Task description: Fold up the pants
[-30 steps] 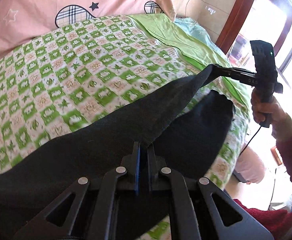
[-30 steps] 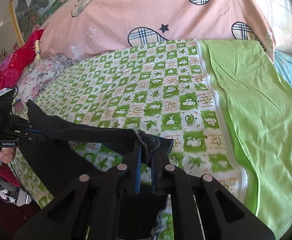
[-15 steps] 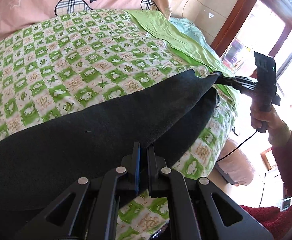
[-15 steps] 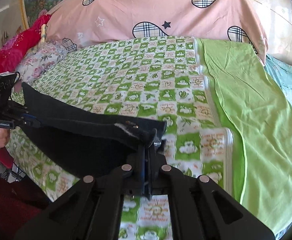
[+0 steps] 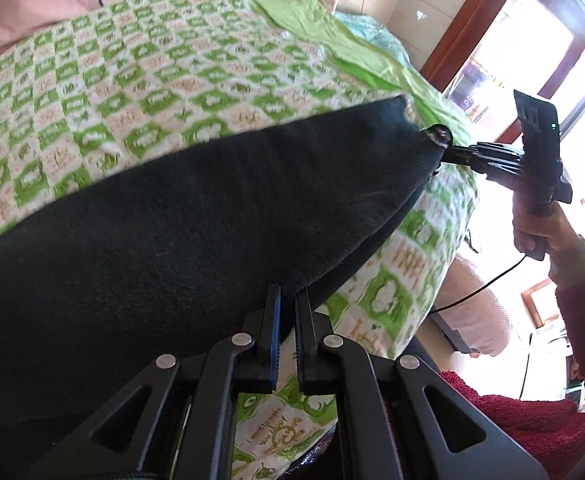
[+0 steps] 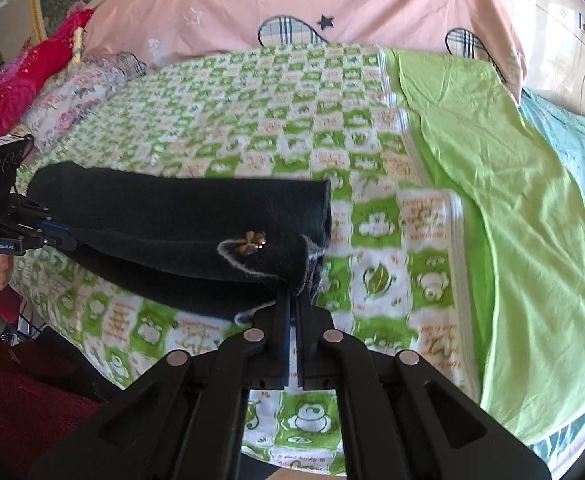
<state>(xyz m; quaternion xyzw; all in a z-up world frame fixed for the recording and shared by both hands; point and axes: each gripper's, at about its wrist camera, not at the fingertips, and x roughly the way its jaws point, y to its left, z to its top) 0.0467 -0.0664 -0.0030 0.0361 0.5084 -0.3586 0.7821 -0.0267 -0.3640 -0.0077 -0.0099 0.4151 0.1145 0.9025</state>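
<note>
The black pants (image 5: 196, 216) lie stretched across the near part of the green checked bedspread (image 5: 140, 64), one layer over another. My left gripper (image 5: 286, 300) is shut on the pants' edge at one end. My right gripper (image 6: 293, 296) is shut on the other end, by the waist with a small gold button (image 6: 252, 240). In the left wrist view the right gripper (image 5: 446, 152) pinches the far corner. In the right wrist view the left gripper (image 6: 66, 240) pinches the far-left corner of the pants (image 6: 180, 216).
A pink quilt with plaid hearts (image 6: 292, 4) lies along the back of the bed. A plain green sheet (image 6: 512, 200) covers the right side. Red and floral pillows (image 6: 32, 80) sit at the left. A window with a wooden frame (image 5: 532, 40) is to the right of the bed.
Both grippers have lowered the pants from hanging in the air onto the bedspread. The cloth now lies flatter, stretched between the two grippers near the bed's front edge.
</note>
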